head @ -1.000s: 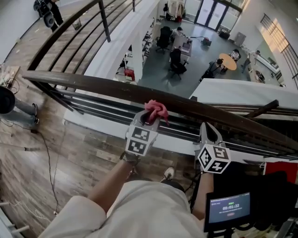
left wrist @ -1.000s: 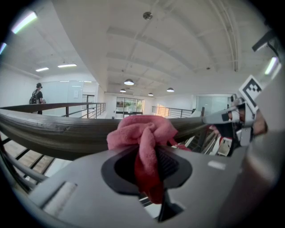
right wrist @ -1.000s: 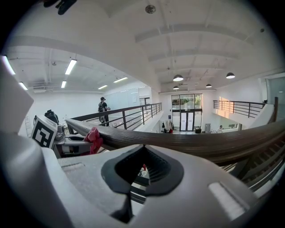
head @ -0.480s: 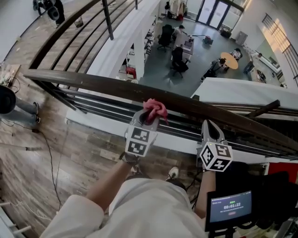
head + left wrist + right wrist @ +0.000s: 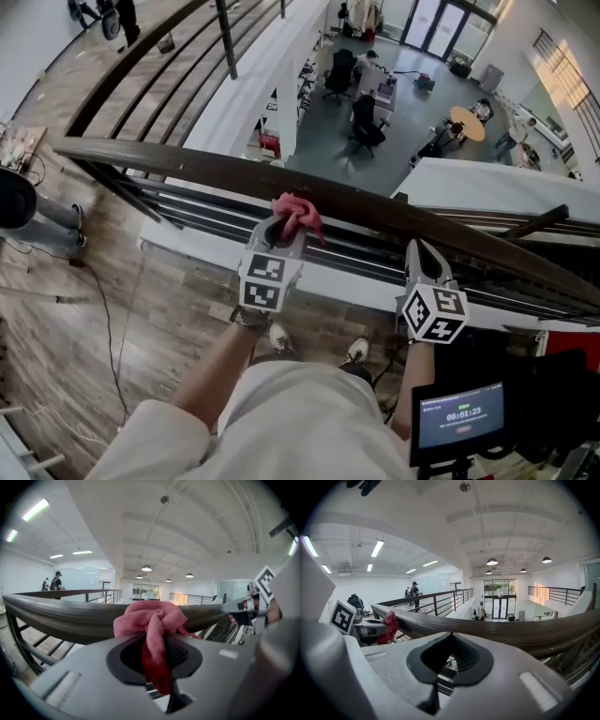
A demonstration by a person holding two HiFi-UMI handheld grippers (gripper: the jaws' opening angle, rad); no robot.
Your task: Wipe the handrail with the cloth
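Note:
A dark brown wooden handrail (image 5: 178, 167) runs across the head view from left to right. My left gripper (image 5: 284, 228) is shut on a bunched pink cloth (image 5: 296, 210), which presses against the near side and top of the rail. In the left gripper view the cloth (image 5: 151, 618) bulges out between the jaws in front of the handrail (image 5: 61, 616). My right gripper (image 5: 420, 253) is shut and holds nothing, its tip just below the rail further right. The right gripper view shows the handrail (image 5: 511, 630) ahead and the cloth (image 5: 389, 626) off to the left.
Thin metal bars (image 5: 202, 214) run under the rail. Beyond it is a drop to a lower floor with desks and seated people (image 5: 370, 98). A small screen (image 5: 461, 412) sits at lower right. On the wooden floor at left lie a cable (image 5: 94, 309) and a black cylinder (image 5: 14, 202).
The left gripper has slid the cloth a little to the left along the handrail. The right gripper has stayed almost where it was.

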